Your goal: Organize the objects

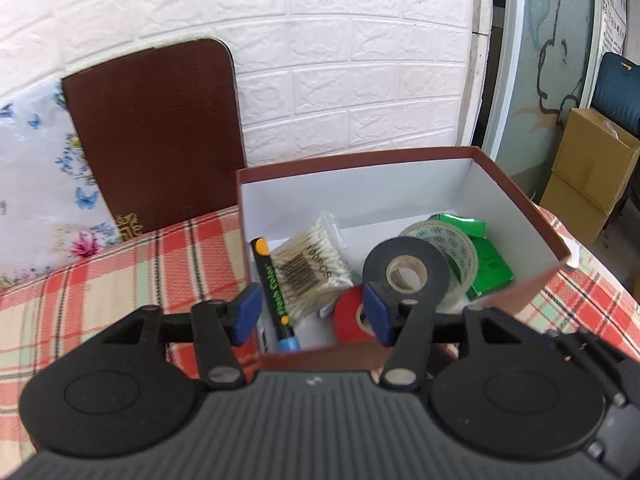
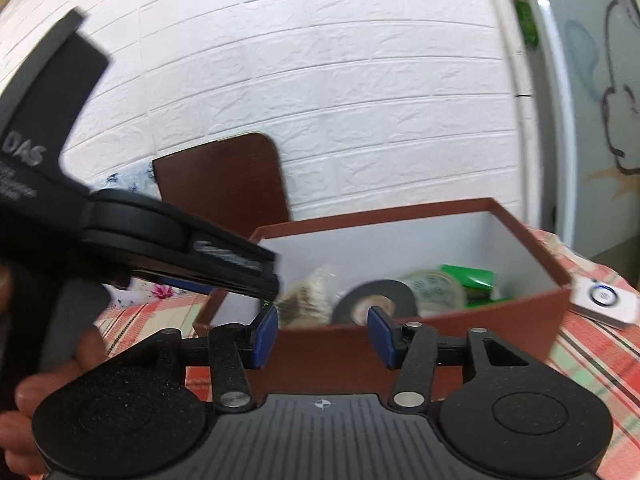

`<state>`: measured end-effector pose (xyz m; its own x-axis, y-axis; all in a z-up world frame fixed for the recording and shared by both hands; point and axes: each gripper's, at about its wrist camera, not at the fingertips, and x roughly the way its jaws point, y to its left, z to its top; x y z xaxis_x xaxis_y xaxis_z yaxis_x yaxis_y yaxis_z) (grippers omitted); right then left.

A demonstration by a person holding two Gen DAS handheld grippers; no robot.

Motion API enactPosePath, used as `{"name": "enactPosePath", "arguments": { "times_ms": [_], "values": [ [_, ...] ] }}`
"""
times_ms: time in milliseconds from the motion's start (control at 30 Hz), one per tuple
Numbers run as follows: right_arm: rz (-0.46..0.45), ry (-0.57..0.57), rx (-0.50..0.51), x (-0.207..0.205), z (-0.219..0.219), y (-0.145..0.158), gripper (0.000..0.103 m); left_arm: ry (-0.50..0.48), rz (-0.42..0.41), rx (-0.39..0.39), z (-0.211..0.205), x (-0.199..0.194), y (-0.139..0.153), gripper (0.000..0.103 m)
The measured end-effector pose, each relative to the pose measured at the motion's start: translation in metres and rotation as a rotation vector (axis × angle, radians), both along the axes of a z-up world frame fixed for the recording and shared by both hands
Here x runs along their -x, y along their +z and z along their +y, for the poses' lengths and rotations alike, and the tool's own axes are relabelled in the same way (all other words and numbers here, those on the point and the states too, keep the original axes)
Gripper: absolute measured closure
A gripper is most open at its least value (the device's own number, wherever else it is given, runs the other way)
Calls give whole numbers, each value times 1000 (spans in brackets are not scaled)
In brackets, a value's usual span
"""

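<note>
The box [image 1: 520, 216] sits on the checked table [image 1: 100, 292] just ahead of both grippers, open-topped so things can drop in. The left hand-held gripper [image 1: 312, 312] hangs over its near wall, jaws spread and empty; the right hand-held gripper [image 2: 322, 334] is beside it, likewise spread with nothing between the pads. Inside, just beyond the left gripper's left pad, the marker pen [image 1: 276, 296] lies with its long axis running away from the gripper, blue end nearest. The black tape roll [image 1: 406, 268] leans on the other rolls, its hole facing the gripper. The lid [image 1: 160, 136] rests against the wall, probably for closing later.
</note>
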<state>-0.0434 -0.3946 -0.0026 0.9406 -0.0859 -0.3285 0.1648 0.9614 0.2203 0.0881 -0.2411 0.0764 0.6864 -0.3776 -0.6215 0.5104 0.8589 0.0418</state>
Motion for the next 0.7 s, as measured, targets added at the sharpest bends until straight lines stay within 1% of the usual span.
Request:
{"name": "enactPosePath", "arguments": {
  "times_ms": [100,167,267,300,400,467,567,700],
  "values": [
    [4,-28,-29,20,-6,5,52,4,-28,-17,8,19,2,38],
    [4,-36,-42,31,-8,8,52,12,-43,-29,15,31,1,31],
    [-4,-43,-51,47,-9,13,52,24,-52,-39,25,47,-2,28],
    [-8,-46,-54,51,-9,15,51,28,-53,-43,29,52,-3,27],
    [-15,-42,-83,63,-12,18,48,45,-48,-52,38,64,-7,22],
    [-14,-41,-102,70,-10,18,46,55,-60,-64,43,73,-10,17],
    [-1,-29,-124,79,-8,14,44,65,-73,-85,50,85,-16,12],
    [18,-16,-149,88,-2,8,38,73,-53,-97,60,96,-23,8]
  ]
}}
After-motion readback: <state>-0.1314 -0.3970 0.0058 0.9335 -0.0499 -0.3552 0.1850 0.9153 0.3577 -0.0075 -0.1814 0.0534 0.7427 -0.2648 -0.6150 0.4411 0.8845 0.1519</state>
